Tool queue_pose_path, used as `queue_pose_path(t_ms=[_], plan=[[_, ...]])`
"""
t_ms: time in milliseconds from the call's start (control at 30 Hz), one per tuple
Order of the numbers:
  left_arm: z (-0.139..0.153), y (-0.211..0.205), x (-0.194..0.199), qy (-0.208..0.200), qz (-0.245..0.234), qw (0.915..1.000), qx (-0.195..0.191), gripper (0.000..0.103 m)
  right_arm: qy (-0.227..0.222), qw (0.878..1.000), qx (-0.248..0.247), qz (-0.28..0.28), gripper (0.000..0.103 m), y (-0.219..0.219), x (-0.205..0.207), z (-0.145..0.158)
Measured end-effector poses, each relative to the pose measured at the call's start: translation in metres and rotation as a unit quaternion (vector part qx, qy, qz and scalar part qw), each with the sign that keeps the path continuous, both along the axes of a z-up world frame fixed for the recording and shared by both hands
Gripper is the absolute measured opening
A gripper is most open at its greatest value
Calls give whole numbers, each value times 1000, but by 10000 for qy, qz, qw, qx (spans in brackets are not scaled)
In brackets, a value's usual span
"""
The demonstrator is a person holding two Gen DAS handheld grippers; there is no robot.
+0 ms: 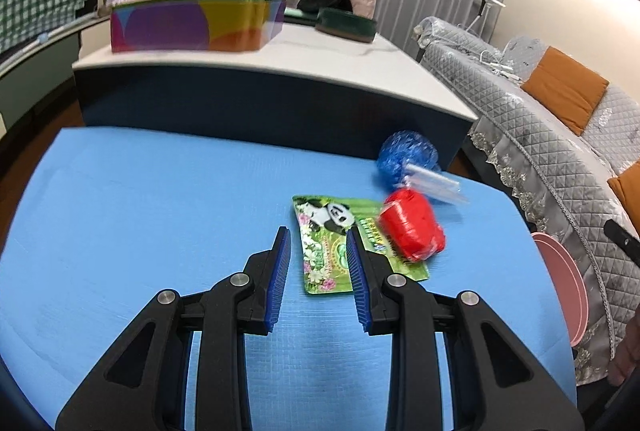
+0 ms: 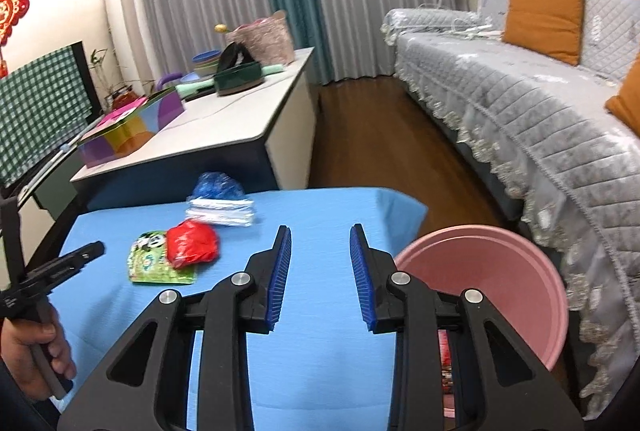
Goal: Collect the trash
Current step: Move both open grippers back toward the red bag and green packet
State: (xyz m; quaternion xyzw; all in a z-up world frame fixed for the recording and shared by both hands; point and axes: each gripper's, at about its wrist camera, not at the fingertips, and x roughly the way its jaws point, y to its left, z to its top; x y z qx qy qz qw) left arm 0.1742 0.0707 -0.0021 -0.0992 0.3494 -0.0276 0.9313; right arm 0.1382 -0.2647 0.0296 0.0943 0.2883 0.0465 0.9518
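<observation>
Your left hand-held gripper (image 1: 318,251) is wide open over the green panda packet (image 1: 326,251); drop lower, pinch its near edge, avoid the red wrapper (image 1: 412,225) just right.

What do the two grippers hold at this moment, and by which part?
Nothing is held. The left gripper is open above the green panda packet, and the right gripper is open over the blue table.

four wrappers (image 2: 193,246), perhaps, one pink bin (image 2: 486,295)
</observation>
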Motion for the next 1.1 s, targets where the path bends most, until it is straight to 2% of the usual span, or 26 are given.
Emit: queue_pose_path(t_ms=[200, 333, 433, 500, 600, 700, 967, 1100], plan=[[-6, 8, 11, 50, 190, 9998, -66, 28, -28, 9989, 34, 463, 31, 47, 21, -15], [-6, 15, 15, 27, 277, 9996, -83, 28, 2, 9966, 159, 811, 36, 76, 39, -23], [-9, 18, 16, 29, 282, 9996, -36, 28, 149, 9938, 194, 1085, 48, 98, 54, -35], [-12, 20, 18, 53, 279, 9996, -32, 28, 279, 9918, 247, 1225, 62, 110, 63, -42], [-16, 23, 21, 106, 267, 9996, -68, 28, 427, 9894, 264, 1365, 75, 127, 78, -51], [-19, 24, 26, 110, 226, 9996, -100, 28, 539, 9861, 338, 1533, 83, 139, 90, -56], [-26, 24, 37, 91, 84, 9993, -358, 28, 1047, 9796, 243, 1700, 86, 159, 125, -76], [-35, 19, 46, 241, -31, 9984, -517, 30, 1201, 9769, 85, 1764, 85, 165, 130, -79]])
